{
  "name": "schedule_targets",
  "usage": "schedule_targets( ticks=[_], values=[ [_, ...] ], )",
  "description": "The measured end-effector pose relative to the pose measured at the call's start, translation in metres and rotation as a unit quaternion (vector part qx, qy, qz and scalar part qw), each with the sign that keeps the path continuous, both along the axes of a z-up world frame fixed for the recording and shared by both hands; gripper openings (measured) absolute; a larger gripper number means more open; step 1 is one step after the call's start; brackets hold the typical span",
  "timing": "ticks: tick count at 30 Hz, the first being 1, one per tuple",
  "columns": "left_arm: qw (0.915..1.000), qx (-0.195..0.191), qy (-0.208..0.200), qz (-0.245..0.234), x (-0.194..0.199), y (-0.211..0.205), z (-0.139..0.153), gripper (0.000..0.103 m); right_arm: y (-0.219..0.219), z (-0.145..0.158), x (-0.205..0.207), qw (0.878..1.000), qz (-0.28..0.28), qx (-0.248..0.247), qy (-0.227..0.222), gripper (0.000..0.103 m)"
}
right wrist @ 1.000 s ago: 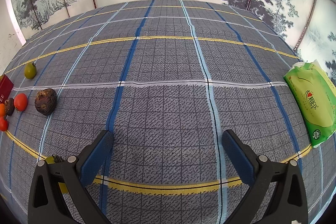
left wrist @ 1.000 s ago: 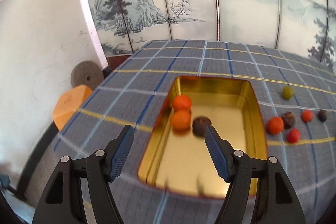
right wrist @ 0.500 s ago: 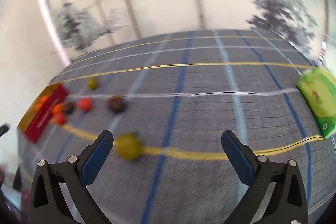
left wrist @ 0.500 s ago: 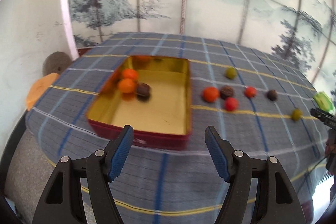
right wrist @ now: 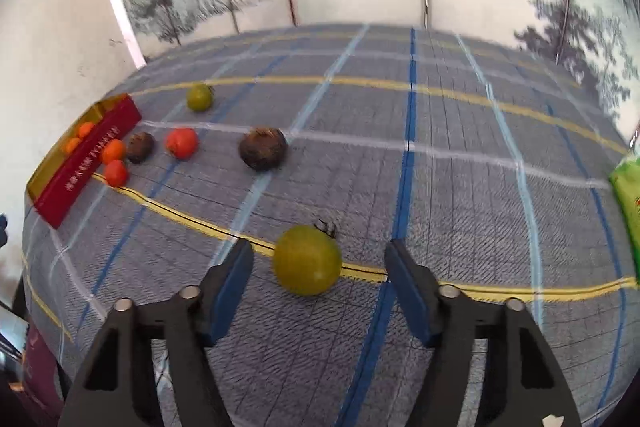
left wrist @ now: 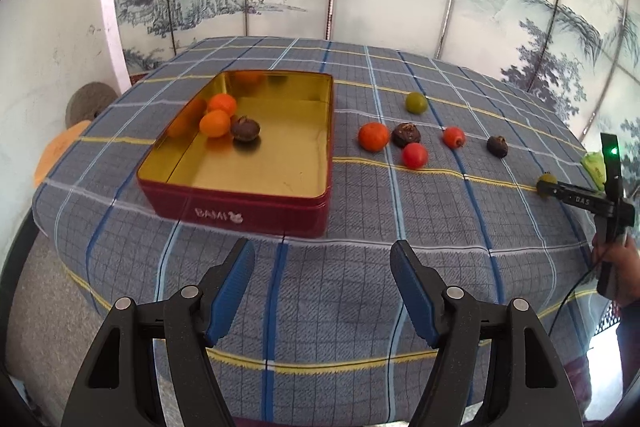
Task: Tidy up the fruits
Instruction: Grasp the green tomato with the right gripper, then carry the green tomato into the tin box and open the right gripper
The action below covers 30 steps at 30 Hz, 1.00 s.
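While the right claw (right wrist: 319, 277) gaped wide and empty, the green fruit (right wrist: 307, 260) lay on the surface (right wrist: 440, 131) between its fingers, touching neither, slightly toward nine o'clock.

A red tin (left wrist: 256, 211) with a gold inside holds two oranges (left wrist: 218, 115) and a brown fruit (left wrist: 245, 129), while red, orange, brown and green fruits (left wrist: 404, 135) lie scattered on the cloth beside it.
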<state>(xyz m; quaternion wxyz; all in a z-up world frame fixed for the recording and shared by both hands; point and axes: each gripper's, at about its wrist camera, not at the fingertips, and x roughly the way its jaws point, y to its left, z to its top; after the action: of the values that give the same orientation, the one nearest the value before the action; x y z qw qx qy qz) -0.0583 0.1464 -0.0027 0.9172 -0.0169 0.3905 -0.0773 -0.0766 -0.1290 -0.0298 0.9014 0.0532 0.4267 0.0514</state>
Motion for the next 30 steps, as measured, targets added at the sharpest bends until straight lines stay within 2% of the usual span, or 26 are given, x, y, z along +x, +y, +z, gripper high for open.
schedule_targets(
  ticks=[3, 7, 12, 17, 20, 23, 30],
  values=[
    [0.9999, -0.008, 0.000, 0.012, -0.002, 0.009, -0.001, 0.071, 0.003, 0.001, 0.001, 1.000, 0.004, -0.010, -0.002, 0.032],
    [0.9995, -0.014, -0.003, 0.028, -0.007, 0.020, -0.001, 0.071, 0.019, 0.011, -0.002, 1.000, 0.021, -0.018, -0.007, 0.032],
    [0.9987, -0.009, -0.008, 0.050, -0.011, 0.031, 0.001, 0.071, 0.091, 0.050, -0.003, 0.991, 0.125, -0.006, -0.048, 0.032],
    [0.9965, 0.015, -0.012, 0.082, -0.017, 0.045, 0.003, 0.076, 0.194, 0.077, 0.013, 0.968, 0.244, 0.028, -0.058, 0.032],
    [0.9936, 0.043, -0.014, 0.103, -0.018, 0.054, 0.006, 0.081, 0.250, 0.081, 0.034, 0.953, 0.291, 0.065, -0.045, 0.032],
    [0.9918, 0.052, -0.013, 0.116, -0.021, 0.066, 0.007, 0.083, 0.290, 0.080, 0.057, 0.945, 0.314, 0.082, -0.028, 0.032],
    [0.9878, 0.068, -0.012, 0.140, -0.026, 0.087, 0.002, 0.084, 0.349, 0.056, 0.103, 0.947, 0.312, 0.075, 0.033, 0.033]
  ],
)
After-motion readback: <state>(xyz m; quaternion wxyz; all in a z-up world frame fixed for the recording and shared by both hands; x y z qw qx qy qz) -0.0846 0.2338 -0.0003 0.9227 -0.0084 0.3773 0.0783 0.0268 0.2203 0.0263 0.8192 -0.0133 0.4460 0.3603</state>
